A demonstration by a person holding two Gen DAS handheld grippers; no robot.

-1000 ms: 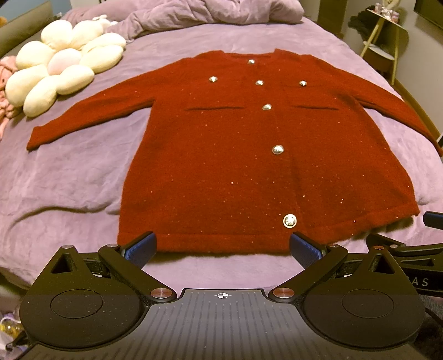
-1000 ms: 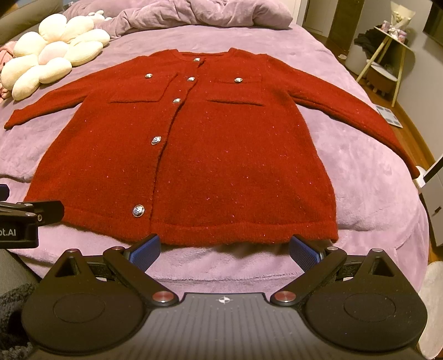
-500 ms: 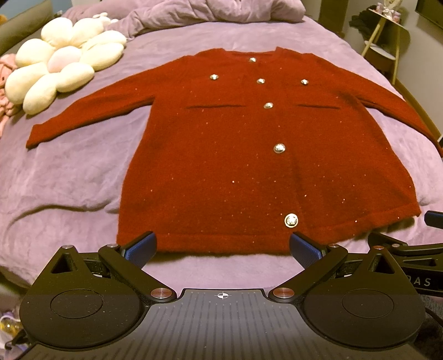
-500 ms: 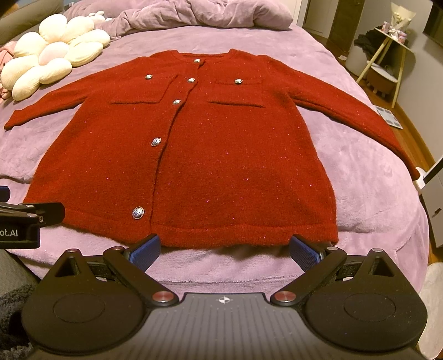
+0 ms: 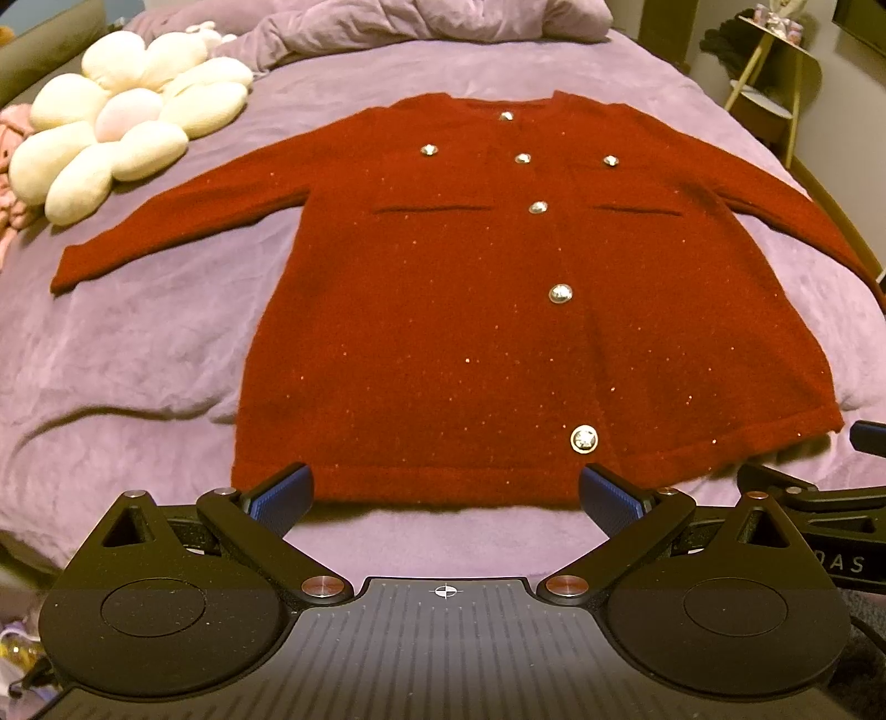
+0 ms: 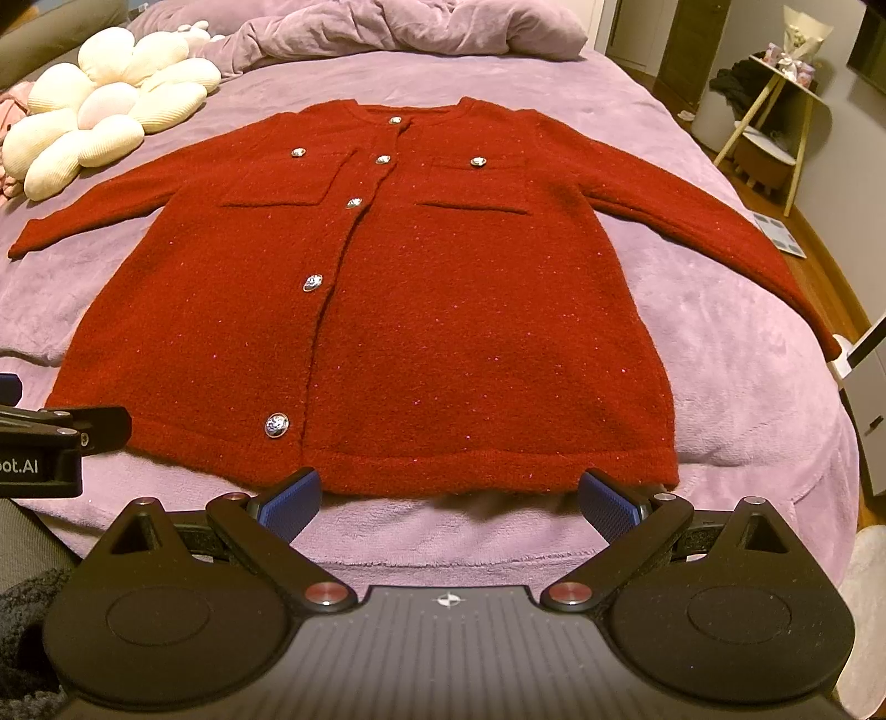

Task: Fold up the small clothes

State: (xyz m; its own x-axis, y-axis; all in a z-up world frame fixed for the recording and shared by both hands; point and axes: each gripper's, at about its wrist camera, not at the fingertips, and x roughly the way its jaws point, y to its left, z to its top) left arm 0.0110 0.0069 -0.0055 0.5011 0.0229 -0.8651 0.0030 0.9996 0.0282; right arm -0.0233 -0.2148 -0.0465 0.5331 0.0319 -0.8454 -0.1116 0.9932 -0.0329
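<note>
A small dark red buttoned cardigan lies flat, front up, on a purple bed, sleeves spread to both sides; it also shows in the right wrist view. My left gripper is open and empty, just short of the hem's left half. My right gripper is open and empty, just short of the hem's right half. Each gripper's body shows at the edge of the other's view, the right one and the left one.
A cream flower-shaped cushion lies at the bed's far left. A bunched purple duvet lies at the head. The bed's purple blanket surrounds the cardigan. A small side table stands on the floor at right.
Both grippers have crept slightly forward toward the hem; the cardigan has not moved and both stay open.
</note>
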